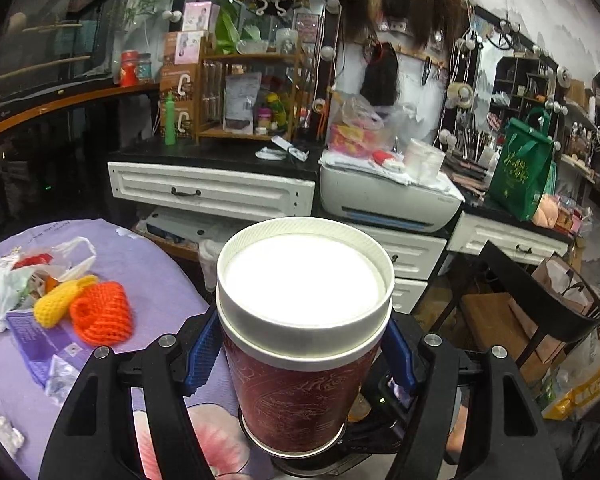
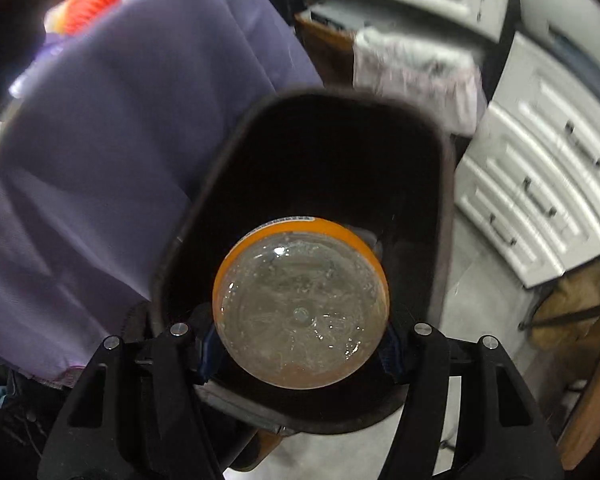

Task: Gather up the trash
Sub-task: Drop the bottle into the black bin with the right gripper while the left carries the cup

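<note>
My left gripper (image 1: pixel 300 354) is shut on a dark red paper cup (image 1: pixel 296 396) with a white lid (image 1: pixel 304 276), held upright beyond the purple table's edge. My right gripper (image 2: pixel 298 346) is shut on a clear plastic bottle (image 2: pixel 300 312) with an orange label, seen from its base, pointing down into a black trash bin (image 2: pixel 444 208). On the purple tablecloth (image 1: pixel 152 280) lie orange (image 1: pixel 102 314) and yellow (image 1: pixel 60 298) foam nets, a plastic bag (image 1: pixel 16 280) of rubbish and a purple packet (image 1: pixel 40 340).
The tablecloth (image 2: pixel 100 140) hangs left of the bin. White drawers (image 2: pixel 540 184) stand to the right. A dressing counter (image 1: pixel 220 156) with a printer (image 1: pixel 388 196), a green bag (image 1: pixel 520 172) and a black chair (image 1: pixel 540 304) lie beyond.
</note>
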The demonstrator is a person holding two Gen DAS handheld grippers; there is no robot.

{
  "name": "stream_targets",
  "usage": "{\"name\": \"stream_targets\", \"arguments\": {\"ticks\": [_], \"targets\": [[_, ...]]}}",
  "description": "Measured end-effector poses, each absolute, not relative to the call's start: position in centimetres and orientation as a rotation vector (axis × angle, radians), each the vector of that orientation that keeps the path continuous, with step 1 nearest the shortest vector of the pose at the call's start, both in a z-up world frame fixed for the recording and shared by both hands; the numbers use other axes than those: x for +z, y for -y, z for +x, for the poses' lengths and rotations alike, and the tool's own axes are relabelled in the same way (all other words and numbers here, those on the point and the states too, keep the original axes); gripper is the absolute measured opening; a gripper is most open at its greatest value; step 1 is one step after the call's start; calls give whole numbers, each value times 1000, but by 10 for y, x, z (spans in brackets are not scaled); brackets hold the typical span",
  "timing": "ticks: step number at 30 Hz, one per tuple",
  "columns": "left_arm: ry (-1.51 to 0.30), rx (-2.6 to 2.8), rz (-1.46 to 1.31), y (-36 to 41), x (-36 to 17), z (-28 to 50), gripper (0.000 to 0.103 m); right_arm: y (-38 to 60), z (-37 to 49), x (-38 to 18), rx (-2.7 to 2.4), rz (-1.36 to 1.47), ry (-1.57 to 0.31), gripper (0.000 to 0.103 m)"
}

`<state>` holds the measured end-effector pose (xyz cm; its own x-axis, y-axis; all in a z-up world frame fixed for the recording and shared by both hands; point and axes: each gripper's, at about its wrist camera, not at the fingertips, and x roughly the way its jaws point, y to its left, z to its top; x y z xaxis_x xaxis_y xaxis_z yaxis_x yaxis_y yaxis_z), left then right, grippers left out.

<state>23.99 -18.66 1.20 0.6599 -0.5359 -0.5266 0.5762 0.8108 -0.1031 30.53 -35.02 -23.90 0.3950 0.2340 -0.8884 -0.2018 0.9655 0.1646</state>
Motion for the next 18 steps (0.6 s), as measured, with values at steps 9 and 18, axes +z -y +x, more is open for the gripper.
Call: {"name": "stream_targets", "arguments": {"ticks": [9,18], "targets": [[-644,-618,113,209,-22,252,68,350,302,-269,257,84,-1138,76],[-700,-609,143,236,-52,262,68,376,252,-228,196,98,-1026,76]]}}
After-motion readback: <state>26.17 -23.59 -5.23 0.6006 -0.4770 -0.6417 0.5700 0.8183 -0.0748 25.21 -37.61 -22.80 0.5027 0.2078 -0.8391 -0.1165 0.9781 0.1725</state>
